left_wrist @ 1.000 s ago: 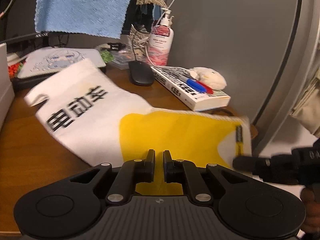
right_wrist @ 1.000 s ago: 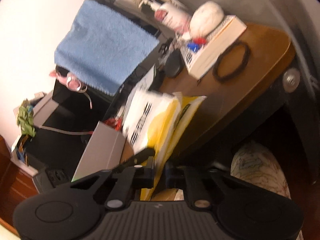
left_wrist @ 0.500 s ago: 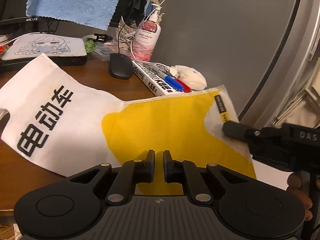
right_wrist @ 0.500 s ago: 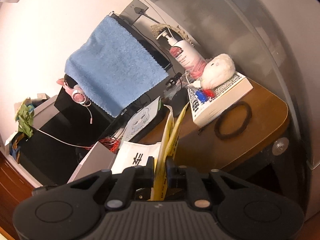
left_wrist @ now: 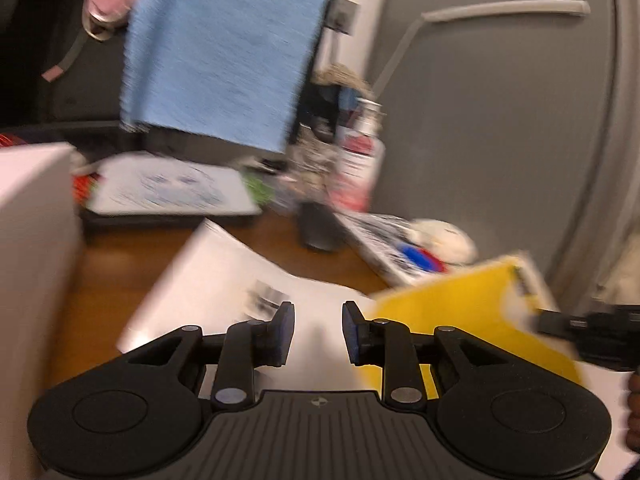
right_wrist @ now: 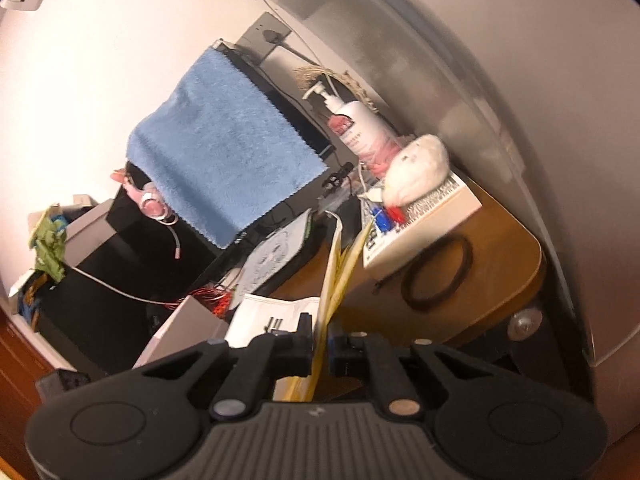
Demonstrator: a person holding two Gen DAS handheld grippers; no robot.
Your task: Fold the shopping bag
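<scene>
Shopping bag (left_wrist: 460,312), white and yellow, lies on the wooden desk (left_wrist: 112,264) ahead of the left gripper (left_wrist: 318,330), whose 2 fingers stand spread apart above the white part, clasping nothing. The right gripper (right_wrist: 319,346) is pressed together on the bag's yellow edge (right_wrist: 340,276), which rises edge-on between its fingers. Beyond that claw, a book (right_wrist: 424,216) carries a white plush toy (right_wrist: 416,168); a blue towel (right_wrist: 224,160) hangs further back.
</scene>
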